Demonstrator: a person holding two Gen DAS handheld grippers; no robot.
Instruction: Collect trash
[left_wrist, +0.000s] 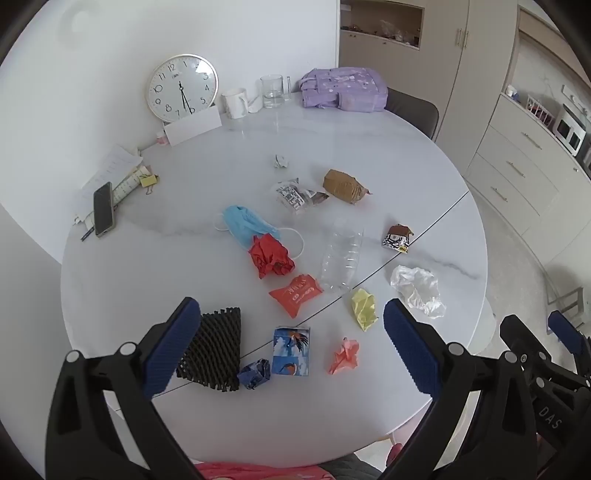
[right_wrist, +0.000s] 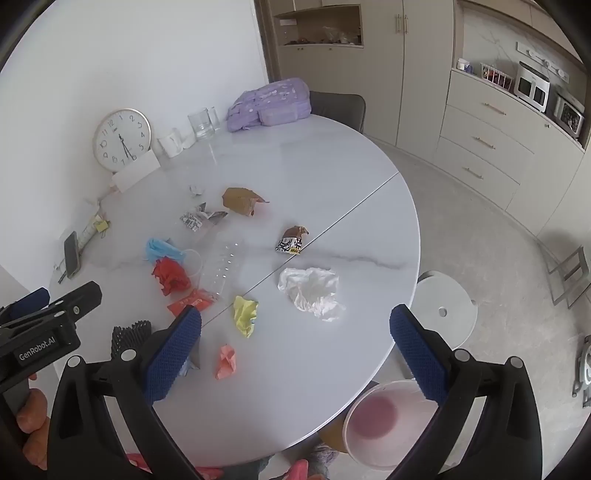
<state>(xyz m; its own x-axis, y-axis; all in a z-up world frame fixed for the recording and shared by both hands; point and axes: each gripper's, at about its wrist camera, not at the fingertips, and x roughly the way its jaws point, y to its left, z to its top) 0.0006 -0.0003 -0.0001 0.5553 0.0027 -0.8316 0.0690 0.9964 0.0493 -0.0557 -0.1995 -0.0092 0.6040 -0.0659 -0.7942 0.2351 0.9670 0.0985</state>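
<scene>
Several pieces of trash lie on a round white table (left_wrist: 258, 424): black foam net (left_wrist: 214, 350), blue printed carton (left_wrist: 291, 350), pink paper wad (left_wrist: 344, 356), yellow wad (left_wrist: 364, 308), orange wrapper (left_wrist: 295, 294), red wad (left_wrist: 270, 256), blue face mask (left_wrist: 245, 223), clear plastic bottle (left_wrist: 341, 260), white plastic bag (right_wrist: 310, 290). My left gripper (left_wrist: 291, 350) is open and empty above the table's near edge. My right gripper (right_wrist: 295, 354) is open and empty above the pink wad (right_wrist: 225, 362). A pink-bottomed white bin (right_wrist: 384, 421) stands below the table's edge.
A clock (left_wrist: 183, 88), mug (left_wrist: 234, 102), glass (left_wrist: 272, 91) and purple backpack (left_wrist: 343, 88) stand at the table's far side. A phone (left_wrist: 103, 208) lies on papers at the left. A white stool (right_wrist: 443, 314) stands to the right of the table.
</scene>
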